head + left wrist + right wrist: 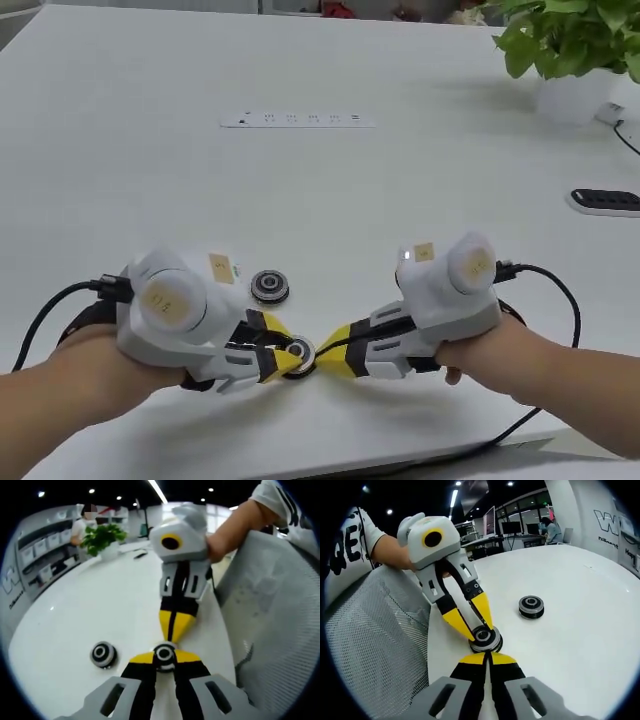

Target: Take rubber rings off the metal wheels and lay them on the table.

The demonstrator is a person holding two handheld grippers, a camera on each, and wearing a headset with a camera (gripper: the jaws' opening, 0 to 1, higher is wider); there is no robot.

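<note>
Two grippers meet on one metal wheel [298, 354] at the near edge of the table [420, 200].

The left gripper [285, 358] is clamped across the wheel, probably to steady it. The right gripper [330, 358] has its jaws drawn together, tips against the rubber ring [498, 641] at the rim; whether they nip it is unclear. The ring is still on. Just beyond lies a second wheel [269, 286], clear of the work. Farther off, a power strip [297, 120] and a potted plant [570, 45] stand well out of the way.
</note>
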